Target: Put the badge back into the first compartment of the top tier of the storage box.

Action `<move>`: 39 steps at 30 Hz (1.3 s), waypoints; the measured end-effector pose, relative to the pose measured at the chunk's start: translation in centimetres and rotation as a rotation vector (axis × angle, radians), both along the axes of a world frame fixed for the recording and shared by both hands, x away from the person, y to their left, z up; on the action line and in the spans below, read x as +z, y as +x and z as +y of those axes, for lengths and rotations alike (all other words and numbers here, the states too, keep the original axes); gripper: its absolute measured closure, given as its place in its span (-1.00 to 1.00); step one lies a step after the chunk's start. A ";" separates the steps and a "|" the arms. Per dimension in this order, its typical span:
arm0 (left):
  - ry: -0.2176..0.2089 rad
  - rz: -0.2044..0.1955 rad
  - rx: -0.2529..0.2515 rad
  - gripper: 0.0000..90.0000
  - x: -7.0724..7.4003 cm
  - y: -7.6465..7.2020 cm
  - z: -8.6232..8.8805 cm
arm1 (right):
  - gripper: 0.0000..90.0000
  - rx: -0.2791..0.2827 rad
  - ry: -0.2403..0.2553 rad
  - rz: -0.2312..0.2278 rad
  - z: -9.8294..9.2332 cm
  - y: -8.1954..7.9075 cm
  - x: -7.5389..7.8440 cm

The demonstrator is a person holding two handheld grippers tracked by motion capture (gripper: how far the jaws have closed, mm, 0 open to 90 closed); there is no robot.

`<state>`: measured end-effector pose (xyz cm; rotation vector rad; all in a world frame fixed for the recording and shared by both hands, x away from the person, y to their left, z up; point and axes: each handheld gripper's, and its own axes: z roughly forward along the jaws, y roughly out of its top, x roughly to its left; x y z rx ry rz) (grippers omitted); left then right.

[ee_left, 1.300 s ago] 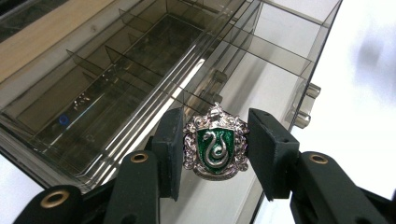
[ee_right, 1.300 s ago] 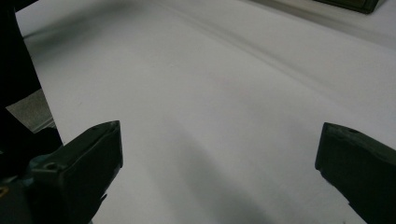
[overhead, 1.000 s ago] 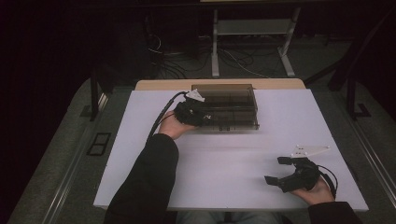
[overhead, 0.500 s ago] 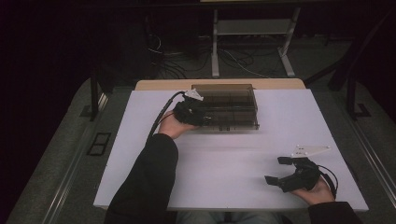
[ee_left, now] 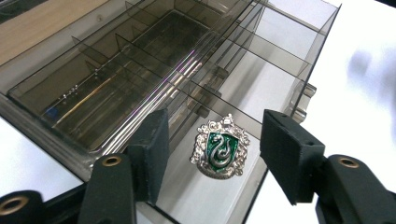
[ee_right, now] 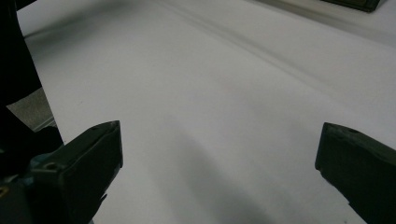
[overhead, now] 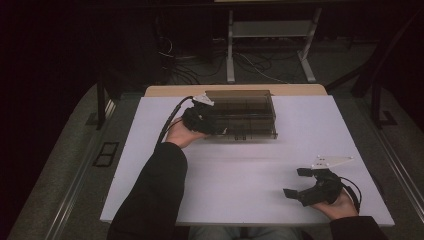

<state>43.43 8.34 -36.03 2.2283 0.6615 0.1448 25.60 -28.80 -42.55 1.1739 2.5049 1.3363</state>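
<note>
A smoky clear compartment box (overhead: 242, 116) stands at the far middle of the white table (overhead: 250, 170). My left gripper (overhead: 212, 122) hovers over the box's near left corner, open. In the left gripper view a silver and green snake crest badge (ee_left: 221, 147) lies flat in a corner compartment of the box (ee_left: 140, 70), between and below the spread jaws of the left gripper (ee_left: 215, 149), which do not touch it. My right gripper (overhead: 298, 183) rests open near the table's front right, and in the right gripper view the right gripper (ee_right: 219, 163) has only bare white table (ee_right: 210, 93) between its jaws.
The box has several divided compartments, most of them bare. A wooden strip (overhead: 165, 91) runs along the table's far edge. Beyond it are dark floor, cables and a metal stand (overhead: 265, 30). A person's dark sleeve (overhead: 155, 195) reaches in from the bottom left.
</note>
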 end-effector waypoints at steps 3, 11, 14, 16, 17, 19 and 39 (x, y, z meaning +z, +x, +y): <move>-0.007 -0.003 0.008 -0.20 0.4 -0.2 0.3 | -0.99 0.000 0.002 -0.001 0.0 0.0 0.0; -0.016 -0.006 0.022 -0.35 1.3 -0.8 1.1 | -0.99 0.000 0.002 -0.011 0.0 0.0 0.0; -0.012 -0.010 0.022 -0.39 1.7 -1.1 1.3 | -0.99 0.001 0.002 -0.006 0.0 0.0 0.1; -0.013 -0.012 0.022 -0.41 1.8 -1.2 1.5 | -0.99 -0.001 0.005 -0.006 -0.1 0.0 0.1; -0.015 -0.011 0.026 -0.41 1.9 -1.4 1.6 | -0.99 -0.001 0.006 -0.006 -0.1 0.0 0.1; -0.016 -0.013 0.023 -0.44 2.1 -1.6 1.7 | -0.99 -0.007 0.006 -0.009 -0.1 0.0 0.1; 0.037 -0.023 0.023 -0.97 2.6 -4.0 3.0 | -0.99 -0.006 0.010 -0.016 -0.3 0.0 0.1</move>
